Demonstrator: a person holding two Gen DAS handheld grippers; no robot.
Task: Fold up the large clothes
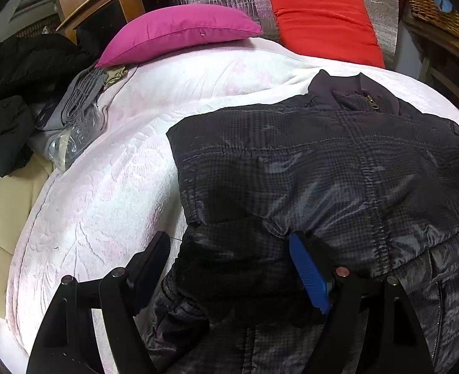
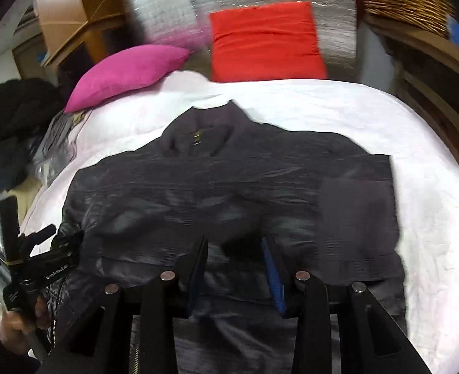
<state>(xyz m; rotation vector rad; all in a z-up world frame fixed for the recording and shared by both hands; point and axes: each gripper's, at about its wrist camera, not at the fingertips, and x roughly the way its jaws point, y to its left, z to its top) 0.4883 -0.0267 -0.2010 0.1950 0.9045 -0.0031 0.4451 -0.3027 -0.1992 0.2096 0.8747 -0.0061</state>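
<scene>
Your jacket (image 1: pixel 322 168) lies flat on the bed (image 1: pixel 104 187), collar toward the red pillow (image 1: pixel 322 21); your left gripper (image 1: pixel 229 261) straddles its near-left hem, jaws apart; the right gripper (image 2: pixel 235 265) hovers half-open over its middle

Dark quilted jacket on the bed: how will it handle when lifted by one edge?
The jacket is likely floppy: it wrinkles and bunches near the left gripper. Its glossy sheen suggests a slippery shell. The puffy quilting looks bulky but probably light.

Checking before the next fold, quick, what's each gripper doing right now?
Left gripper: open wide over the jacket, gripping nothing.
Right gripper: partly open, holding nothing.
</scene>
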